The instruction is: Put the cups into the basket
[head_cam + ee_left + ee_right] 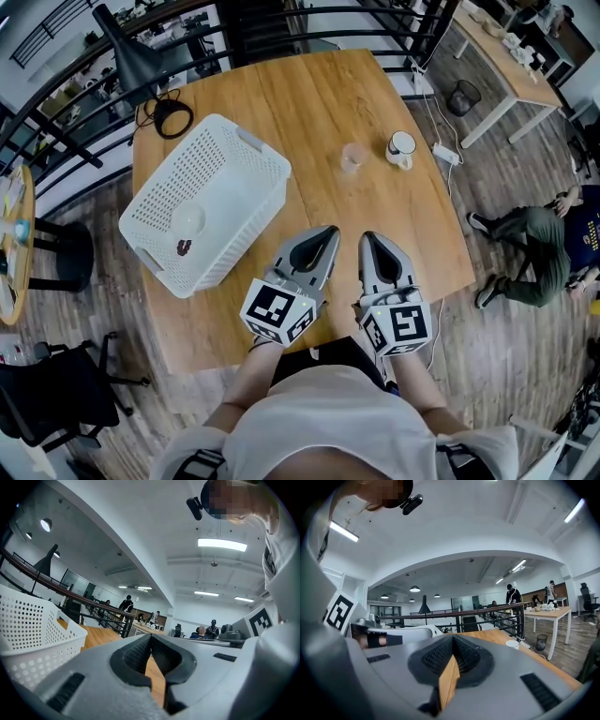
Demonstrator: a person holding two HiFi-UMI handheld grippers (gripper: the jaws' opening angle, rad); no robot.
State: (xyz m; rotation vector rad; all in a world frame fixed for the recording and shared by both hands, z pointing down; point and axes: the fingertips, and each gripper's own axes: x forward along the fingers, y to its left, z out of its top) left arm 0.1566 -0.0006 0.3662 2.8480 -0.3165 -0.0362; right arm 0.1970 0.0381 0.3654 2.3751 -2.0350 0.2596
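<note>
Near edge: left tongs (326, 234) and right tongs (368, 238) sit side by side, low over the counter (309, 112). Both are pressed together at the tips and pinch nothing; only wood shows through the gap behind them.

Step in hand, as I read it: the reach for a cup.
- Spread the tongs before arriving, not at the cup.
- Come in level.
- Straddle the wall, close gently, lift straight up.

Mid-counter, ahead of the right tongs: clear cup (353, 157), upright, see-through, faint against the wood. Probably light, so easy to knock over.

Just right of it: mug (401, 147), white with a dark rim. Likely heavier, so it wants a firmer pinch.

Left: basket (244, 234), white and perforated, standing at an angle. A pale round shape inside is possibly a cup, but it is too faint to be sure.
</note>
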